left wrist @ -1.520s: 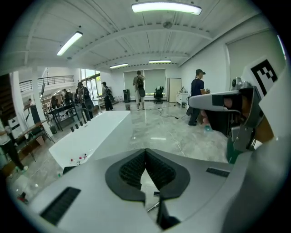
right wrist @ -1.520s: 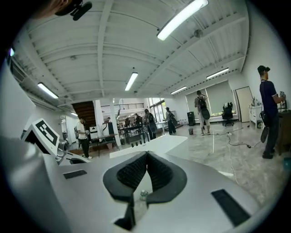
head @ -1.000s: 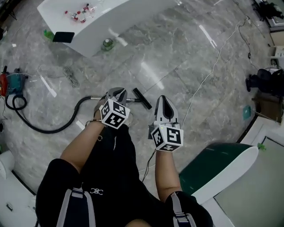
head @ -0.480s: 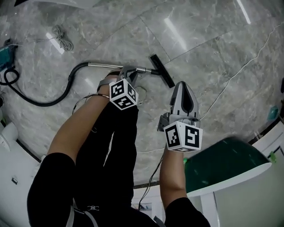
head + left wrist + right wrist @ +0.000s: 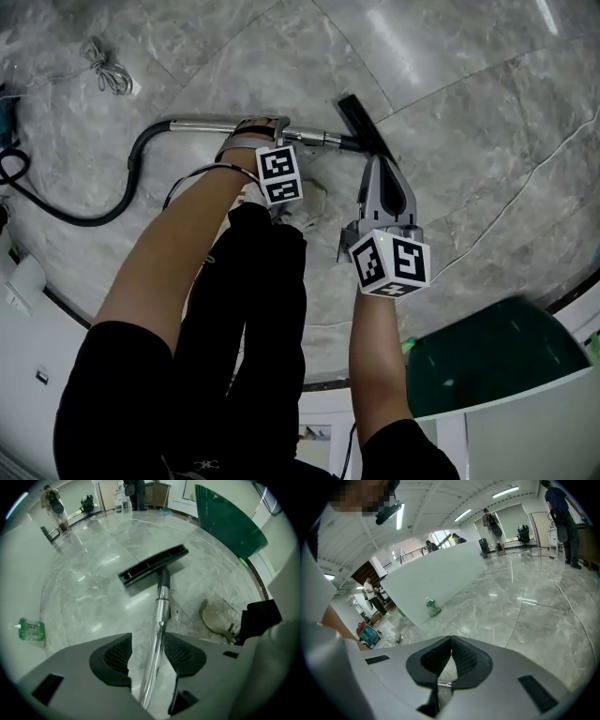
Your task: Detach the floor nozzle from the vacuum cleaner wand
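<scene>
left gripper [image 5: 148, 645]: jaws opening, straddling the chrome wand [image 5: 161, 613], pads clear of it on both sides. right gripper [image 5: 451, 641]: fully closed, empty, tip near the nozzle joint. floor nozzle [image 5: 152, 565] attached to wand end, flat on marble floor [image 5: 93, 602], black hose [image 5: 141, 155] at the other end

1. Blk: floor nozzle [image 5: 153, 565], hose [image 5: 134, 164].
2. Shiny chrome/silver: wand [image 5: 161, 609].
3. Grey marble w/ pale veins, glossy: floor [image 5: 450, 112].
4. Grey bodies: left gripper [image 5: 147, 646] & right gripper [image 5: 451, 656]; blk mesh-textured pads [image 5: 117, 657].
5. White w/ blk square codes: marker cubes [image 5: 279, 175].
6. Dk green, white edge: panel [image 5: 497, 356].
7. Beige: shoe [image 5: 218, 617]. Green: bottle [image 5: 433, 607].
</scene>
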A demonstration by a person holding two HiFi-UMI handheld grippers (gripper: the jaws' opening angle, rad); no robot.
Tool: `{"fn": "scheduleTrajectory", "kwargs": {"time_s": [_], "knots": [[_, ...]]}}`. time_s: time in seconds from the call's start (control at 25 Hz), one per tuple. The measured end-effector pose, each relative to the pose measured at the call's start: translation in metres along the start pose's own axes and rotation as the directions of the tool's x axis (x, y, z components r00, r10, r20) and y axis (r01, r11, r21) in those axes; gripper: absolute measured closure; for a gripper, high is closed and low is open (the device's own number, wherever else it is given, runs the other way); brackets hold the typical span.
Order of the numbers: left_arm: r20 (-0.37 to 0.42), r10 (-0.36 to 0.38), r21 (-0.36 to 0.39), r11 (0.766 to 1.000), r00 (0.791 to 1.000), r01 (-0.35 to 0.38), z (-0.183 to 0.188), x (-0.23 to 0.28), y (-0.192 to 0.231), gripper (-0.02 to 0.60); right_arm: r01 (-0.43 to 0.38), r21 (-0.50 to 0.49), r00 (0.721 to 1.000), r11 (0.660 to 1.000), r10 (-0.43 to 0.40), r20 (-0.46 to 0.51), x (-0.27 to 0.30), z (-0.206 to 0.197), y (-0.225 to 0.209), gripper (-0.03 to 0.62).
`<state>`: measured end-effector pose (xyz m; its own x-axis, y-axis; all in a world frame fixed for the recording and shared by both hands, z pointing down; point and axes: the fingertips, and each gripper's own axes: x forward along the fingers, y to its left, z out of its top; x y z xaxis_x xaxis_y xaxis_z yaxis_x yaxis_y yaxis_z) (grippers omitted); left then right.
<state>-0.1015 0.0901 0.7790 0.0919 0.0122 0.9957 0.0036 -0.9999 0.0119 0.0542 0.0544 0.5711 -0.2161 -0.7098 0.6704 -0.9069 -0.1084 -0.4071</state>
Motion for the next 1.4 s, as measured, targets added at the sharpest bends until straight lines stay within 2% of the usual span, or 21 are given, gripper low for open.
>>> {"fn": "scheduleTrajectory", "kwargs": {"time_s": [0.12, 0.24, 0.44, 0.6, 0.76, 0.88, 0.96, 1.08, 1.12, 1.2, 1.24, 1.32, 1.4], "knots": [[-0.058, -0.036, -0.007, 0.999, 0.998, 0.036, -0.018, 0.036, -0.013, 0.383, -0.004, 0.011, 0.999, 1.0, 0.004, -0.048, 0.027, -0.032, -0.012, 0.579], [-0.08, -0.062, -0.003, 0.998, 0.995, 0.062, -0.027, 0.058, -0.025, 0.384, -0.011, 0.021, 0.997, 1.0, 0.013, -0.076, 0.04, -0.05, -0.02, 0.579], [-0.101, -0.022, -0.023, 1.0, 0.995, 0.02, -0.032, 0.088, -0.032, 0.383, -0.018, 0.036, 0.995, 0.999, 0.022, -0.099, 0.047, -0.06, -0.028, 0.579], [-0.123, -0.032, 0.003, 0.999, 0.992, 0.033, -0.033, 0.096, -0.023, 0.383, -0.032, 0.028, 0.993, 0.999, 0.035, -0.109, 0.058, -0.06, -0.03, 0.579], [-0.117, -0.03, 0.017, 0.999, 0.993, 0.032, -0.032, 0.081, -0.024, 0.396, -0.031, 0.048, 0.994, 0.998, 0.035, -0.099, 0.043, -0.067, -0.032, 0.579], [-0.061, -0.036, -0.028, 0.999, 0.997, 0.034, -0.027, 0.052, -0.017, 0.396, 0.016, 0.05, 0.994, 0.999, -0.011, -0.107, 0.025, -0.082, -0.021, 0.577], [-0.004, -0.038, -0.061, 0.997, 0.999, 0.037, -0.02, 0.025, -0.011, 0.396, 0.034, 0.176, 0.994, 0.984, -0.015, -0.107, 0.013, -0.091, -0.012, 0.559], [0.088, -0.034, -0.11, 0.993, 0.995, 0.044, -0.004, -0.016, 0.0, 0.396, 0.104, 0.418, 0.993, 0.902, -0.069, -0.099, 0.003, -0.096, -0.02, 0.331], [0.118, -0.034, -0.118, 0.992, 0.992, 0.048, 0.002, -0.029, 0.001, 0.395, 0.119, 0.478, 0.992, 0.87, -0.089, -0.085, 0.001, -0.093, -0.025, 0.289], [0.174, -0.046, -0.113, 0.991, 0.984, 0.066, 0.014, -0.054, 0.001, 0.396, 0.114, 0.56, 0.993, 0.821, -0.118, -0.029, -0.001, -0.078, -0.034, 0.272], [0.201, -0.056, -0.101, 0.992, 0.978, 0.078, 0.021, -0.066, -0.001, 0.396, 0.101, 0.579, 0.991, 0.809, -0.131, 0.01, -0.003, -0.067, -0.037, 0.269], [0.249, -0.078, -0.068, 0.993, 0.965, 0.098, 0.032, -0.087, -0.007, 0.396, 0.071, 0.582, 0.982, 0.81, -0.16, 0.102, -0.006, -0.044, -0.041, 0.269], [0.283, -0.093, -0.038, 0.993, 0.955, 0.108, 0.039, -0.106, -0.013, 0.396, 0.031, 0.563, 0.968, 0.826, -0.166, 0.19, -0.011, -0.023, -0.044, 0.269]]}}
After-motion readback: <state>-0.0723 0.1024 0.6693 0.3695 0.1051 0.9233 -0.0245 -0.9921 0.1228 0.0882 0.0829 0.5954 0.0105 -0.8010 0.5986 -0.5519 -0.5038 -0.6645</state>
